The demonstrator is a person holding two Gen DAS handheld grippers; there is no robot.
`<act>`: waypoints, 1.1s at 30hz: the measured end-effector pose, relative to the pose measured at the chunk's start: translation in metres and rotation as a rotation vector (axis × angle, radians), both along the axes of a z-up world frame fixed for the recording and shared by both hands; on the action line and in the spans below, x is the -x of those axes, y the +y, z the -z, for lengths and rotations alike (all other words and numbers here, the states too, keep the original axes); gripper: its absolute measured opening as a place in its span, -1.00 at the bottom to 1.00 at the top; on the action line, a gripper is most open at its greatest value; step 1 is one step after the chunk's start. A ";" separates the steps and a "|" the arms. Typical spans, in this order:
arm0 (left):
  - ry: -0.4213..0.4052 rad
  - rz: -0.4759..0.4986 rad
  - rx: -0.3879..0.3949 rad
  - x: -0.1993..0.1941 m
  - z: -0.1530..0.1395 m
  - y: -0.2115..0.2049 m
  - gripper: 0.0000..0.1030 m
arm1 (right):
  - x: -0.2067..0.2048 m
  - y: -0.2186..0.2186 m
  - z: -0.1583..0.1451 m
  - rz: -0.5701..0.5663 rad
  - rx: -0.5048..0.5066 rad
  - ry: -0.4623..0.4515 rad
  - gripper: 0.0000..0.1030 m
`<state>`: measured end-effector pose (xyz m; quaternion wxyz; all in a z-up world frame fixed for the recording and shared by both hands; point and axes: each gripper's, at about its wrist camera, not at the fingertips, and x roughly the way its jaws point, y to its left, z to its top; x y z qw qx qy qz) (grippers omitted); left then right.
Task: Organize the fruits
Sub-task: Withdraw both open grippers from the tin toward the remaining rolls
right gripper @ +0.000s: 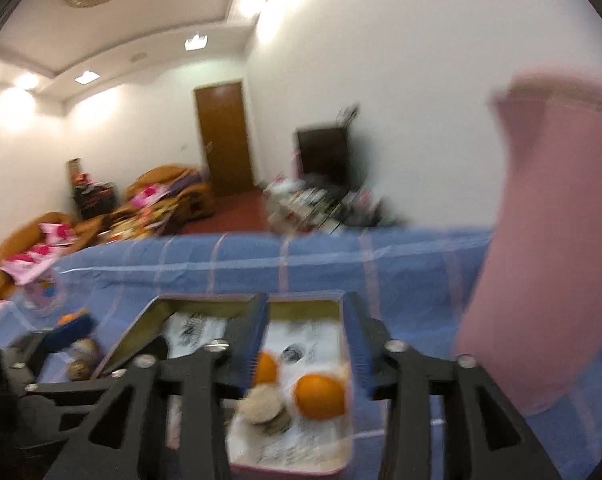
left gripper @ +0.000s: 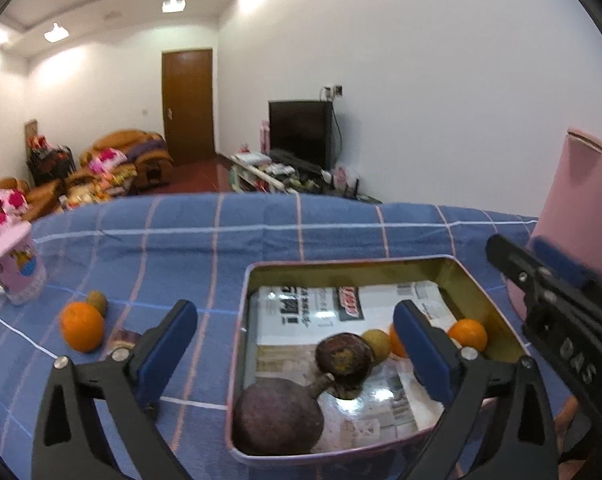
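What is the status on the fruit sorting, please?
Left gripper and right gripper open, empty. Five fruits in tin; orange still on cloth. Nothing in the way.

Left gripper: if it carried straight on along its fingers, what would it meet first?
Probably the two mangosteens lying in the tin box, between the open left gripper fingers. Depth is unclear; it might first meet the box's newspaper lining beyond them.

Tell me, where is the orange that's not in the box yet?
In the left wrist view, the orange sits on the blue tablecloth left of the tin, beside a small brown fruit.
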<state>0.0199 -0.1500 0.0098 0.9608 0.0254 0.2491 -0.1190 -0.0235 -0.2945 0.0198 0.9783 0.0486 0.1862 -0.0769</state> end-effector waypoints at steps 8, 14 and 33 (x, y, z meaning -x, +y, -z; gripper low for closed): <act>-0.147 -0.095 -0.076 0.013 -0.007 0.006 1.00 | 0.024 0.020 -0.012 0.076 0.151 -0.170 0.78; -0.128 -0.100 -0.103 0.011 -0.006 0.006 1.00 | 0.020 0.011 -0.009 0.072 0.084 -0.140 0.78; -0.092 -0.052 -0.085 0.027 -0.005 0.022 1.00 | 0.030 0.006 -0.003 0.132 -0.034 -0.096 0.78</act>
